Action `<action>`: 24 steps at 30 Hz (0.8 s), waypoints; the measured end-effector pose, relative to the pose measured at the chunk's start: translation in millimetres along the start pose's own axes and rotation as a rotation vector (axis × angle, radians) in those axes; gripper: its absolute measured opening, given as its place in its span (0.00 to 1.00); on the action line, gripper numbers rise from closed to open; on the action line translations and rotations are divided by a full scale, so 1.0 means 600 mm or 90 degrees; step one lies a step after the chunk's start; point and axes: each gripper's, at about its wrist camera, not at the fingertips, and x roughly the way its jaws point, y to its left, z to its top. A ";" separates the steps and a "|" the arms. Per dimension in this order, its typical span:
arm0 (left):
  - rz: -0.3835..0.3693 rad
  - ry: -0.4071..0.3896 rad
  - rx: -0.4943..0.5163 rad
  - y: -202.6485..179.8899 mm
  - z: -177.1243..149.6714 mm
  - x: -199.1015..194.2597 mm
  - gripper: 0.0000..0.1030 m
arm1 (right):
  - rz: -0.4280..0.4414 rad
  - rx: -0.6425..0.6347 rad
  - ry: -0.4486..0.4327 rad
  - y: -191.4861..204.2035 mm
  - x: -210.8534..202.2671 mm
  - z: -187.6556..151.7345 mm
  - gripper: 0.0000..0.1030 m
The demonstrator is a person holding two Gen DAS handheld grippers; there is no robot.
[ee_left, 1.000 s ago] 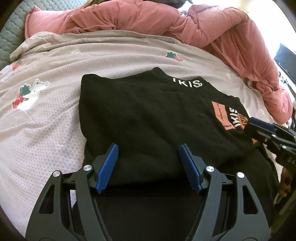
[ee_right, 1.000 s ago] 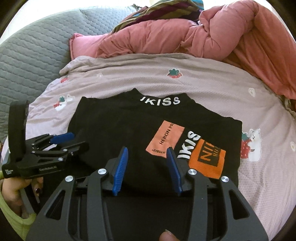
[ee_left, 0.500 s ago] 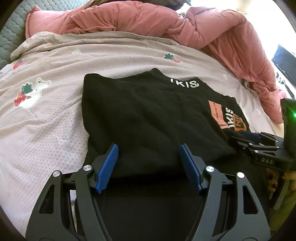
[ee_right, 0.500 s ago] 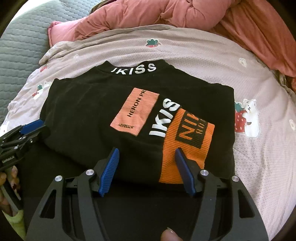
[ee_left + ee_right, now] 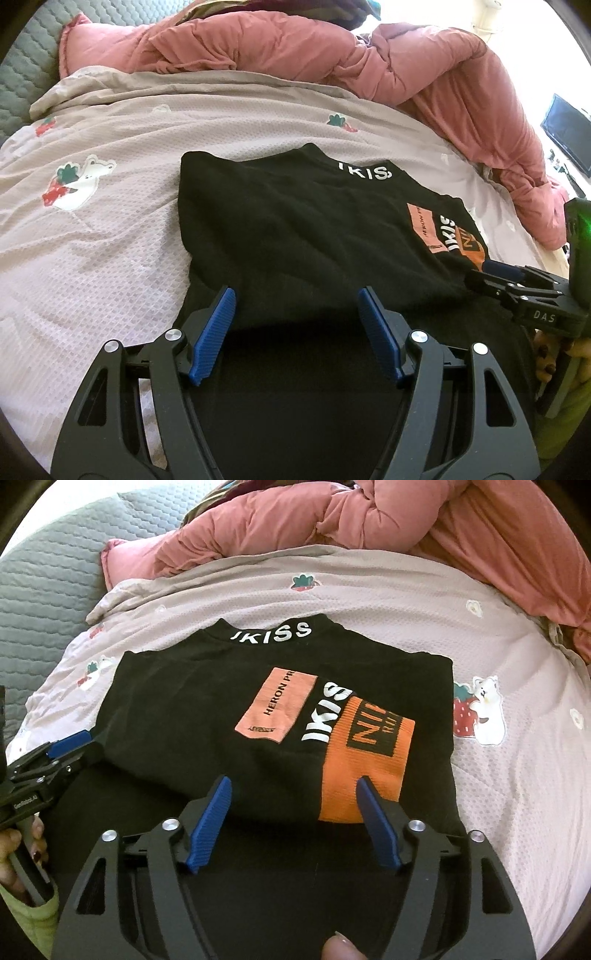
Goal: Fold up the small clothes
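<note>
- The black shirt (image 5: 221,716) is lying folded on the bed's pale blanket (image 5: 517,775).
- The left gripper (image 5: 297,328) is hovering, jaws apart, gripping nothing.
- The right gripper (image 5: 293,819) is opening its jaws, empty, over the shirt's near edge.

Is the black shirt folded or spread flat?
Folded: the black shirt lies doubled, its upper layer's edge ending over black fabric nearer the cameras.

Black shirt (image 5: 192,716), orange patches; pink strawberry-print sheet (image 5: 517,775); blue-padded tools.

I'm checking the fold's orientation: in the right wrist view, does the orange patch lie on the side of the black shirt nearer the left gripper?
No: the orange patch lies on the black shirt's far side from the left gripper.
</note>
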 end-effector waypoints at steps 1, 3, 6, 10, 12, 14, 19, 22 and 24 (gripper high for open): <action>0.000 -0.001 -0.001 0.001 -0.001 -0.001 0.60 | 0.001 -0.001 -0.002 0.001 -0.003 0.000 0.71; -0.002 0.001 -0.006 0.004 -0.003 -0.004 0.61 | -0.002 -0.003 -0.004 0.003 -0.006 -0.001 0.74; 0.001 -0.002 -0.009 0.007 -0.007 -0.010 0.66 | -0.001 -0.005 -0.007 0.006 -0.011 -0.003 0.74; 0.010 -0.005 -0.016 0.012 -0.013 -0.018 0.67 | 0.001 -0.001 -0.017 0.008 -0.020 -0.004 0.83; 0.020 -0.006 -0.020 0.015 -0.017 -0.021 0.70 | 0.010 0.008 -0.019 0.006 -0.025 -0.003 0.85; 0.026 -0.009 -0.020 0.015 -0.019 -0.027 0.71 | 0.009 0.010 -0.021 0.005 -0.029 -0.001 0.85; 0.040 -0.022 -0.016 0.014 -0.024 -0.043 0.76 | 0.011 0.014 -0.035 0.003 -0.044 0.000 0.91; 0.057 -0.029 -0.016 0.014 -0.026 -0.051 0.91 | 0.011 0.015 -0.039 0.003 -0.050 0.000 0.92; 0.057 -0.031 -0.017 0.014 -0.026 -0.055 0.91 | 0.013 0.015 -0.042 0.003 -0.056 0.000 0.92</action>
